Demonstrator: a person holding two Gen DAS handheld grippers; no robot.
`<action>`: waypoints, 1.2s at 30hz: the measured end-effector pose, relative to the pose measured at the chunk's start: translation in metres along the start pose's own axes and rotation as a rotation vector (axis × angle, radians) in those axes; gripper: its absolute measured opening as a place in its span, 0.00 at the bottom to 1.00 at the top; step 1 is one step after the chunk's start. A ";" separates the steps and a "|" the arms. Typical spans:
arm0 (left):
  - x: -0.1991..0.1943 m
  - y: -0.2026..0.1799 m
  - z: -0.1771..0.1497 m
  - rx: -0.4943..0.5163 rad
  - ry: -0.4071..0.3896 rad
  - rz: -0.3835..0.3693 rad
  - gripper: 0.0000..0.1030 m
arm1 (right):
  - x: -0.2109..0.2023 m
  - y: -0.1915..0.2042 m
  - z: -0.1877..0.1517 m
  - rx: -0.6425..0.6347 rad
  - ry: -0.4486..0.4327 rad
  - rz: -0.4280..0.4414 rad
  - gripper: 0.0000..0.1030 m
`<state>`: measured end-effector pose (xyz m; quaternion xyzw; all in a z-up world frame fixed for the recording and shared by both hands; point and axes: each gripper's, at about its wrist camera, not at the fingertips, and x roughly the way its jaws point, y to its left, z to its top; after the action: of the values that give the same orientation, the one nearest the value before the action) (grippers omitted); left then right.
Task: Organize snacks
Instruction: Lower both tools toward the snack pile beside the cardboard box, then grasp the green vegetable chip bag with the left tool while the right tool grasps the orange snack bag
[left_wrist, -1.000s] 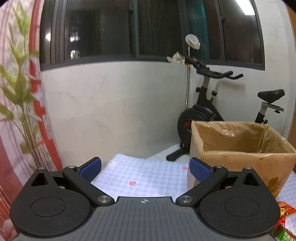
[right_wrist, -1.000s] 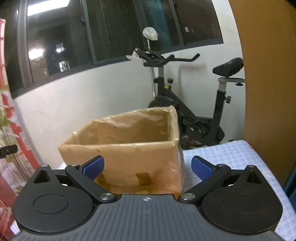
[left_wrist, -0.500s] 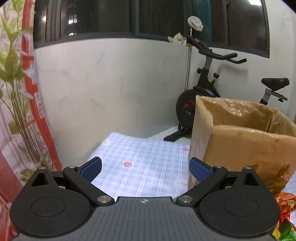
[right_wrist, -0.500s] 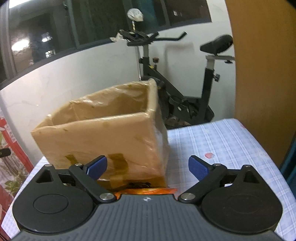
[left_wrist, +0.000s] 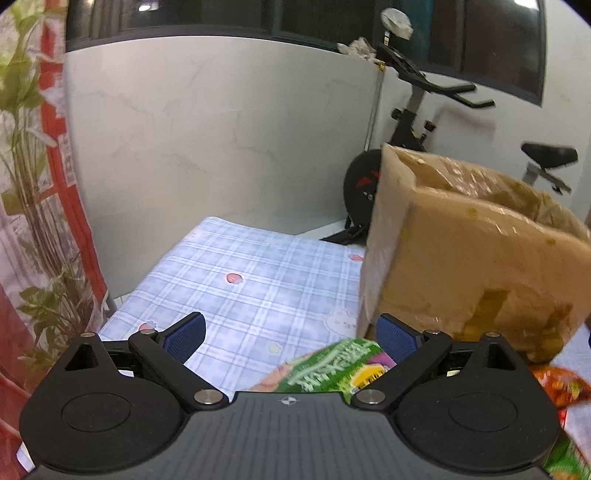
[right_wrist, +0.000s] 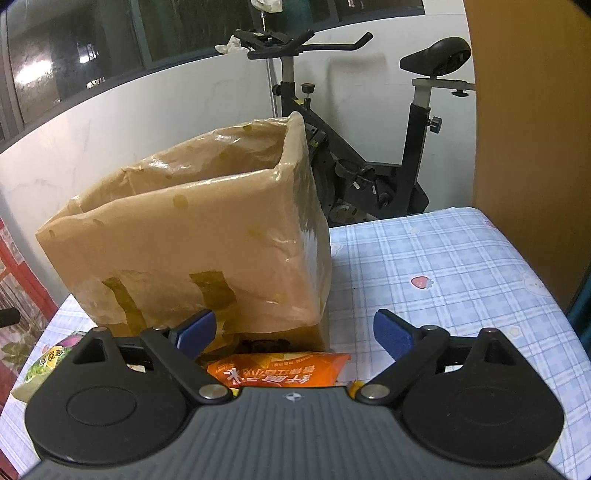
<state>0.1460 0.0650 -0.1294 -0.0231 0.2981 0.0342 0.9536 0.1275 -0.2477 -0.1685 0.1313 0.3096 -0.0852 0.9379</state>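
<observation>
A taped brown cardboard box (left_wrist: 465, 254) (right_wrist: 207, 236) stands open-topped on the checked tablecloth (left_wrist: 258, 288). A green snack packet (left_wrist: 332, 369) lies flat just under my open, empty left gripper (left_wrist: 291, 332), left of the box. An orange snack packet (right_wrist: 280, 371) lies in front of the box, under my open, empty right gripper (right_wrist: 293, 328). The green packet also shows at the left edge of the right wrist view (right_wrist: 48, 363). An orange packet (left_wrist: 561, 384) lies at the right in the left wrist view.
An exercise bike (right_wrist: 354, 162) stands behind the table by a white wall (left_wrist: 221, 147). A floral curtain (left_wrist: 33, 184) hangs at the left. A brown wooden panel (right_wrist: 532, 147) stands at the table's right edge.
Both grippers have tilted down and come closer to the table. The green and orange packets have come into view under the fingers. The box looks nearer.
</observation>
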 end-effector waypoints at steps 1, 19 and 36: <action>0.000 -0.002 -0.002 0.016 0.001 0.001 0.97 | 0.001 -0.001 -0.001 0.005 0.005 0.002 0.91; 0.002 -0.009 -0.009 0.031 0.018 -0.010 0.97 | 0.036 -0.009 -0.022 0.080 0.164 0.015 0.88; 0.004 -0.008 -0.020 0.009 0.069 -0.017 0.97 | 0.044 -0.013 -0.042 0.105 0.222 0.045 0.87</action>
<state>0.1386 0.0562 -0.1473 -0.0223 0.3308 0.0237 0.9431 0.1361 -0.2506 -0.2299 0.1958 0.4035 -0.0653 0.8914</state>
